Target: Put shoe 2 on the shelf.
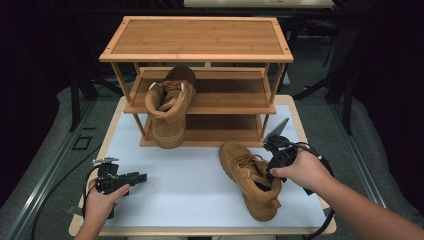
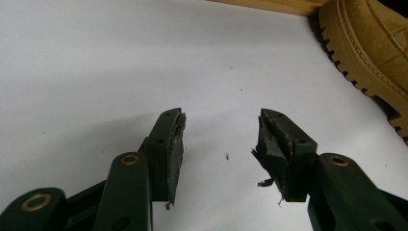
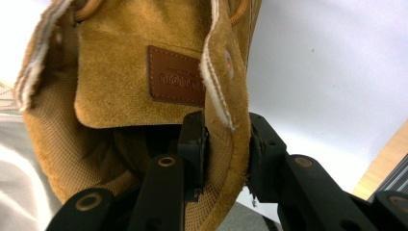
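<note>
Right gripper view: my right claw (image 3: 225, 144) straddles the collar of the tan boot (image 1: 250, 179), pads barely slack. Boot lies on the worktop (image 1: 190, 185), toe toward the shoe rack (image 1: 200, 95). Left claw (image 2: 221, 147) released, empty, well apart.

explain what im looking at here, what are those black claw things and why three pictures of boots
A person stands at a white table holding hand-operated tongs in each hand. One picture comes from a camera above; the other two come from cameras riding on each set of tongs, looking along its black jaws. The left tongs are open over bare table. The right tongs straddle the collar of a tan boot lying on the table, one jaw inside and one outside; whether they still pinch it is unclear. A second boot sits on the wooden shoe rack.
</note>
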`<state>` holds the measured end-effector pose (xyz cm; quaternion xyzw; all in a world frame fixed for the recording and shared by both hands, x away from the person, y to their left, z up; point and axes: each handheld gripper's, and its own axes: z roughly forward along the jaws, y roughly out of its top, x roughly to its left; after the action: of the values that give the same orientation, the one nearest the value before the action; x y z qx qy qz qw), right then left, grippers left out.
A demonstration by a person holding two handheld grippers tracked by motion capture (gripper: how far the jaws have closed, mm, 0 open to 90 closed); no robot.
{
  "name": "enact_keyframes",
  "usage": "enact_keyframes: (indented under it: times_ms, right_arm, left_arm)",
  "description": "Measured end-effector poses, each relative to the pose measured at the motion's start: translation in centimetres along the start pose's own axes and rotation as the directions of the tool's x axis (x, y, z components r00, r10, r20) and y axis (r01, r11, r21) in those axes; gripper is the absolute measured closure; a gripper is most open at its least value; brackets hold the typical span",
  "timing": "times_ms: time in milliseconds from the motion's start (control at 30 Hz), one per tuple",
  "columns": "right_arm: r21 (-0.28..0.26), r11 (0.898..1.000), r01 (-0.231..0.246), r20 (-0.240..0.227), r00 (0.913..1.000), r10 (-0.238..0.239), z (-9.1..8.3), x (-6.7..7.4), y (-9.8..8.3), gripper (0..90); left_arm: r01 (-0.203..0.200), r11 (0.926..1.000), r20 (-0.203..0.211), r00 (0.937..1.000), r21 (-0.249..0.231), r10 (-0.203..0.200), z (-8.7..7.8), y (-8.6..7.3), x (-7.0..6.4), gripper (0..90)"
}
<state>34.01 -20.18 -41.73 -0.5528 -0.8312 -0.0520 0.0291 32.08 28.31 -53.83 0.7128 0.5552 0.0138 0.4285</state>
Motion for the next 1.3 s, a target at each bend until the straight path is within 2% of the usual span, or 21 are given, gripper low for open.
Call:
enact_keyframes:
  times_ms: [233,267,433,500,633,700,733,767,800,933,1000,1033,1100,1133,1200,1233,1267,1300]
  right_arm:
    - [0.044,0.997,-0.057,-0.013,0.9982,0.058,0.7,-0.1,0.2,70.8]
    - [0.065,0.996,-0.067,-0.002,0.9977,0.068,0.8,-0.1,0.3,71.6]
    - [0.092,0.989,-0.118,-0.01,0.9928,0.12,1.0,-0.1,0.7,74.8]
    - [0.12,0.986,-0.117,-0.01,0.9928,0.119,0.9,-0.3,0.8,75.6]
    - [0.123,0.984,-0.13,-0.048,0.9895,0.137,0.8,-0.6,0.9,76.8]
    - [0.142,0.978,-0.151,-0.079,0.9834,0.163,0.8,-0.8,0.9,77.3]
    - [0.13,0.977,-0.171,-0.084,0.9795,0.183,0.9,-0.8,0.9,77.4]
    - [0.139,0.976,-0.168,-0.118,0.9756,0.185,0.9,-1.0,0.9,77.6]
    - [0.15,0.973,-0.174,-0.132,0.9721,0.194,0.8,-1.0,0.9,77.8]
    - [0.14,0.974,-0.176,-0.155,0.968,0.198,0.7,-0.9,0.9,78.2]
    - [0.131,0.971,-0.2,-0.174,0.9595,0.221,0.8,-1.2,0.7,78.3]
    - [0.139,0.969,-0.206,-0.205,0.9511,0.232,0.7,-1.4,0.7,78.3]
    - [0.133,0.968,-0.212,-0.234,0.9426,0.239,0.7,-1.8,0.5,78.4]
    - [0.131,0.965,-0.229,-0.259,0.9312,0.256,0.7,-1.9,0.5,78.4]
    - [0.134,0.96,-0.245,-0.297,0.9144,0.275,0.7,-2.2,0.3,78.4]
    - [0.134,0.956,-0.26,-0.321,0.9017,0.29,0.7,-2.3,0.2,78.4]
    - [0.14,0.953,-0.269,-0.333,0.8934,0.302,0.6,-2.4,0.1,78.5]
    - [0.137,0.951,-0.276,-0.362,0.88,0.308,0.6,-2.5,0.0,78.5]
  left_arm:
    - [0.001,1.0,0.003,1.0,0.002,-0.001,0.0,0.0,0.1,51.6]
    - [0.001,1.0,0.003,1.0,0.001,-0.001,0.0,0.0,0.1,51.6]
    - [0.004,1.0,0.001,1.0,-0.001,-0.004,-0.1,0.0,0.2,51.6]
    - [0.003,1.0,0.001,1.0,-0.002,-0.003,-0.1,0.0,0.2,51.6]
    - [0.008,1.0,0.002,1.0,-0.004,-0.008,-0.2,0.0,0.2,51.6]
    - [0.006,1.0,-0.001,1.0,-0.003,-0.006,-0.2,0.1,0.2,51.6]
    - [0.011,0.9999,0.002,0.9999,-0.009,-0.011,-0.2,0.1,0.2,51.6]
    - [0.01,0.9999,0.005,0.9999,-0.011,-0.01,-0.2,0.1,0.2,51.6]
    - [0.008,0.9999,0.005,1.0,-0.009,-0.008,-0.2,0.1,0.2,51.6]
    - [0.011,0.9999,0.001,0.9999,-0.009,-0.011,-0.3,0.1,0.2,51.6]
    - [0.007,0.9999,0.0,1.0,-0.012,-0.007,-0.3,0.1,0.3,51.6]
    - [0.006,0.9999,-0.001,1.0,-0.012,-0.006,-0.3,0.1,0.3,51.7]
    - [0.005,0.9999,0.0,1.0,-0.013,-0.005,-0.3,0.1,0.2,51.7]
    - [0.006,0.9999,-0.001,1.0,-0.014,-0.006,-0.4,0.1,0.2,51.7]
    - [0.008,0.9999,-0.001,1.0,-0.015,-0.008,-0.4,0.1,0.2,51.7]
    - [0.008,0.9998,0.001,1.0,-0.016,-0.008,-0.4,0.2,0.2,51.7]
    - [0.006,0.9999,-0.003,1.0,-0.015,-0.006,-0.4,0.2,0.2,51.7]
    - [0.006,0.9999,-0.005,1.0,-0.015,-0.006,-0.4,0.1,0.2,51.7]
